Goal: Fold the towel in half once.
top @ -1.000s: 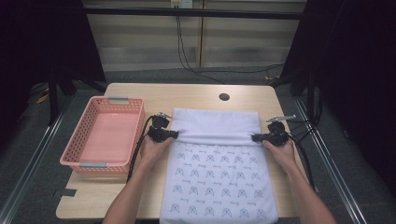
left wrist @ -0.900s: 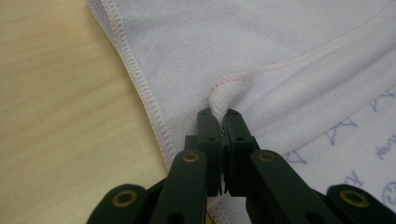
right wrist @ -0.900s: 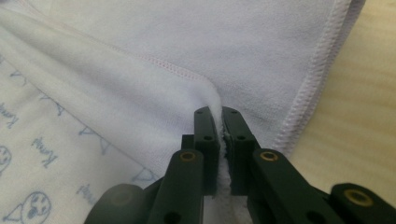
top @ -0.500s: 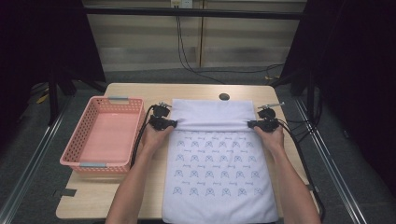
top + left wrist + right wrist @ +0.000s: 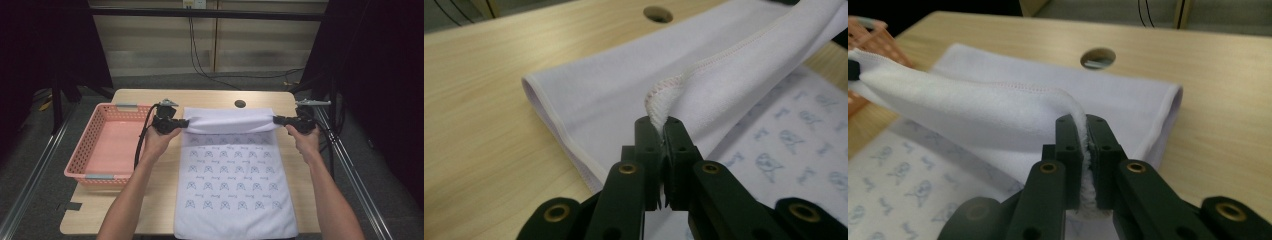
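A white towel (image 5: 232, 180) printed with small blue figures lies along the middle of the table, its far end lifted and folded over. My left gripper (image 5: 183, 123) is shut on the towel's far left corner. The pinched hem (image 5: 659, 97) rises from between the left gripper (image 5: 662, 129) jaws. On the other side, my right gripper (image 5: 276, 120) is shut on the far right corner. The towel edge (image 5: 1074, 107) is squeezed between the right gripper (image 5: 1085, 127) jaws. The lifted edge (image 5: 230, 121) stretches taut between both grippers above the table.
A pink plastic basket (image 5: 82, 160) stands empty at the table's left side. A round cable hole (image 5: 240, 104) sits in the tabletop beyond the towel. Black cables trail from both grippers. Bare wood (image 5: 150, 200) shows between basket and towel.
Both grippers have risen and moved toward the far edge, lifting the towel's far edge off the table. The fold line has moved farther away.
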`<state>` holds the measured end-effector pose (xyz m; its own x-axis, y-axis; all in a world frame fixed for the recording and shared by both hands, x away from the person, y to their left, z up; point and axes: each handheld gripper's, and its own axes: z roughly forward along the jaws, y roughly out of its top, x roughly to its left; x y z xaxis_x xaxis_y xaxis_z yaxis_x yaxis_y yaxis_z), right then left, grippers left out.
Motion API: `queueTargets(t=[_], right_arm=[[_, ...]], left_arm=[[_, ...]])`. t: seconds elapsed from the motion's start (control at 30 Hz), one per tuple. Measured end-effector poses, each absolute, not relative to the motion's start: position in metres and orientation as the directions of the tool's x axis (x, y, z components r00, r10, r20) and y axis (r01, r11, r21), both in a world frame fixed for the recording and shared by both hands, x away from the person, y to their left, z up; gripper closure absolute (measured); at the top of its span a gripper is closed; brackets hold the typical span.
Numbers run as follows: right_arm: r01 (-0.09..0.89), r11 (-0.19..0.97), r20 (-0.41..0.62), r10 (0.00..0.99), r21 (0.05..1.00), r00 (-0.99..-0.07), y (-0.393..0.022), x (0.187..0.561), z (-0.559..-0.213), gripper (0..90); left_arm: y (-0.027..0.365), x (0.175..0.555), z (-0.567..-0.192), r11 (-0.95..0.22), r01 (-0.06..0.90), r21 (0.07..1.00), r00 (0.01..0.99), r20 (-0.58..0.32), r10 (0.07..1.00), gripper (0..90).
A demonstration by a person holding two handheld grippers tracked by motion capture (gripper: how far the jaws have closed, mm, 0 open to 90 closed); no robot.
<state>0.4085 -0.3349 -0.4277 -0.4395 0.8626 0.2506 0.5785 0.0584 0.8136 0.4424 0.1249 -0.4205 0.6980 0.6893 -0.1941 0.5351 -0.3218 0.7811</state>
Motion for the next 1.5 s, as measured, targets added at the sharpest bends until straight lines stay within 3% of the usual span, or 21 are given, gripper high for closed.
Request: queueTargets(t=[0.27,0.57,0.8,1.23,1.43,1.5], right_arm=[[0.547,0.066,0.270,0.816,0.835,-0.512,-0.343,0.381,-0.390,86.2],[0.497,0.079,0.258,0.779,0.864,-0.571,-0.347,0.336,-0.356,86.2],[0.447,0.130,0.211,0.744,0.885,-0.634,-0.342,0.291,-0.340,86.1],[0.444,0.196,0.186,0.709,0.874,-0.680,-0.330,0.222,-0.362,86.1],[0.508,0.230,0.215,0.708,0.830,-0.673,-0.332,0.202,-0.405,85.5],[0.574,0.249,0.266,0.698,0.781,-0.665,-0.333,0.196,-0.434,85.2]], left_arm=[[0.143,0.409,-0.383,-0.247,0.482,0.841,0.744,-0.243,0.622,87.2],[0.149,0.363,-0.348,-0.249,0.389,0.887,0.794,-0.186,0.579,87.3],[0.162,0.327,-0.341,-0.224,0.366,0.903,0.812,-0.192,0.551,87.2],[0.177,0.275,-0.377,-0.276,0.403,0.873,0.827,-0.219,0.518,87.0],[0.174,0.251,-0.429,-0.340,0.449,0.826,0.840,-0.262,0.475,86.6],[0.173,0.247,-0.451,-0.370,0.489,0.790,0.829,-0.288,0.479,86.6]])
